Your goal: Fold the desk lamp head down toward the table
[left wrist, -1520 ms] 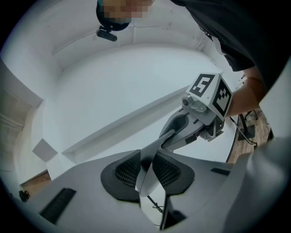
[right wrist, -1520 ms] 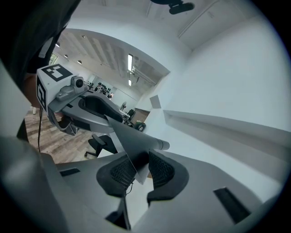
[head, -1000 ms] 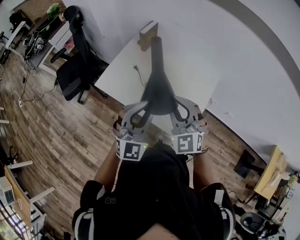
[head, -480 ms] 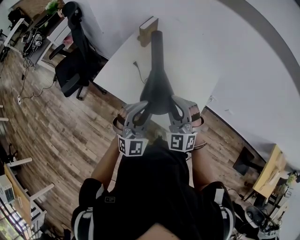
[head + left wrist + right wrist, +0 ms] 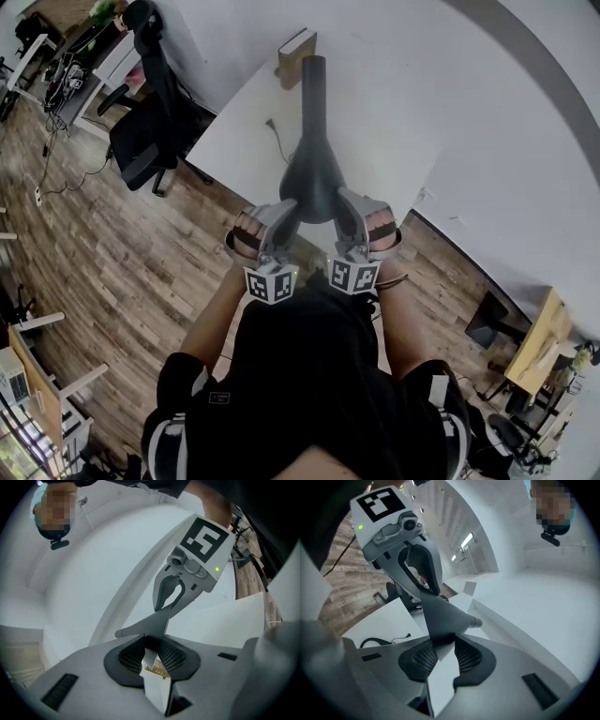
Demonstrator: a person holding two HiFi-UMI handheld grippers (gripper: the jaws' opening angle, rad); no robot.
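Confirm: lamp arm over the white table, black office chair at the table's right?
Wrong side: the head view shows the black office chair at the left of the white table. The lamp arm is over that table.

I count one desk lamp (image 5: 311, 178) in front of me, standing on one white table (image 5: 394, 141), and on that table one black cable (image 5: 276, 141) with a single plug and one brown block (image 5: 296, 58), though I cannot tell whether it is a book or a box. Beside the table stands one black office chair (image 5: 150, 112). Further off I make out two more: one cluttered table (image 5: 75, 61) at the upper left and one wooden table (image 5: 539, 337) at the lower right.
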